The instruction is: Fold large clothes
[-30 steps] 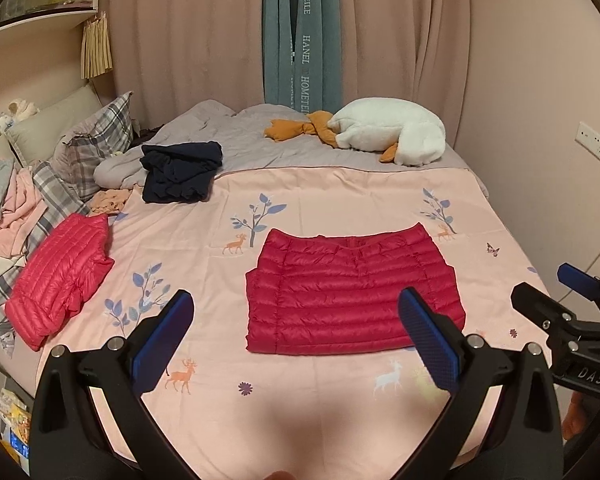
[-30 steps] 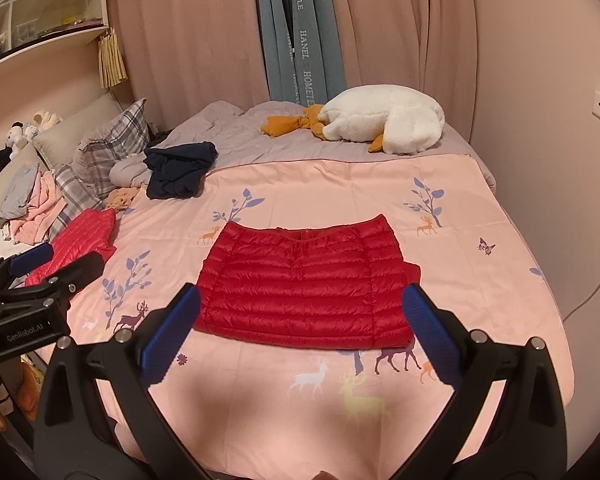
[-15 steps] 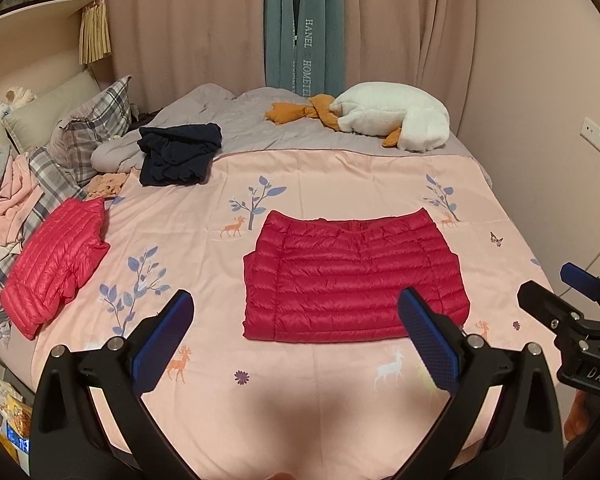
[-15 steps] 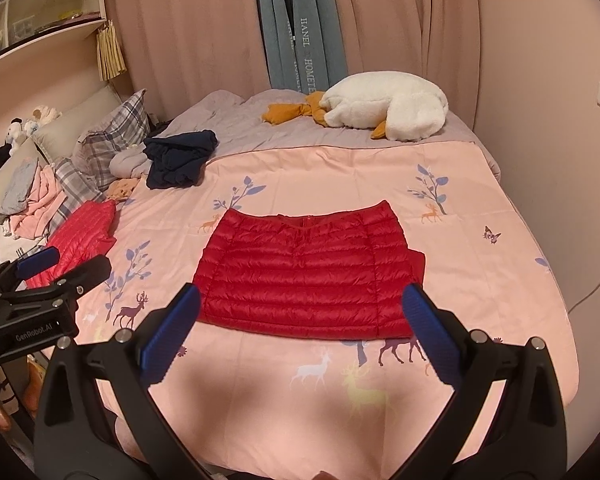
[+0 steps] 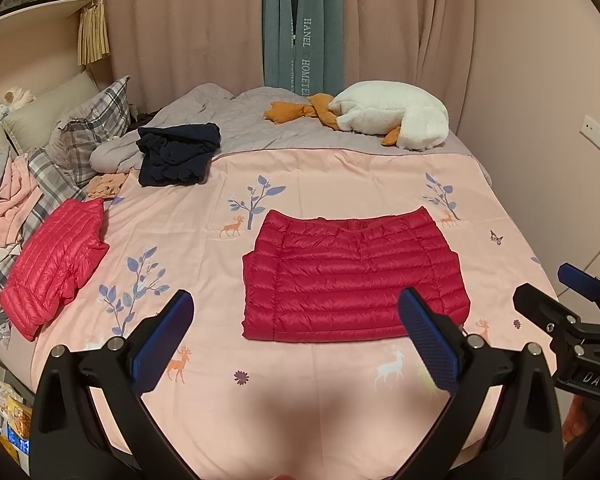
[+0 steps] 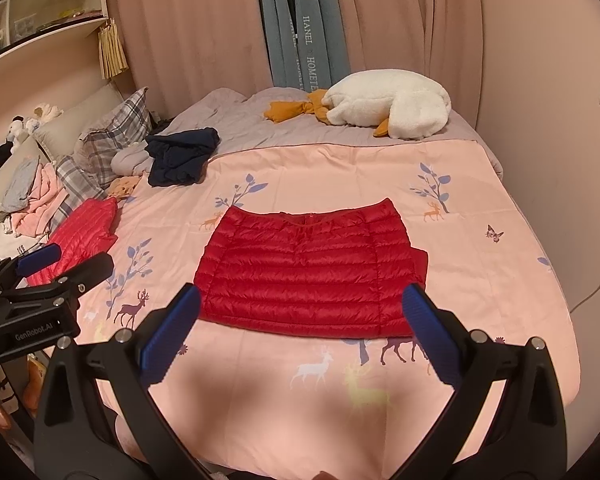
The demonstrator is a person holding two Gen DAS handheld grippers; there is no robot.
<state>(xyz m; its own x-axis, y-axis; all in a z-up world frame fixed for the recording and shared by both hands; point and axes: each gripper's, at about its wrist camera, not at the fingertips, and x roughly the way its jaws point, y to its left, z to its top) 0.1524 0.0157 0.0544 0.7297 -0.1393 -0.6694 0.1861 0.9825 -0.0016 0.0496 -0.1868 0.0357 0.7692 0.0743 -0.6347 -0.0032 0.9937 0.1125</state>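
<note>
A red quilted down jacket lies folded into a flat rectangle in the middle of the pink bedspread; it also shows in the right wrist view. My left gripper is open and empty, held above the bed's near edge, short of the jacket. My right gripper is open and empty, also short of the jacket's near hem. Each gripper shows in the other's view, the right one at the right edge and the left one at the left edge.
A second pink-red folded down jacket lies at the bed's left edge. A dark navy garment, plaid pillows and loose clothes sit at the far left. A white goose plush lies at the back. A wall stands on the right.
Both grippers have drawn back and up a little from the bed, so the jacket sits slightly farther off in both views. Both stay open. The jacket has not moved.
</note>
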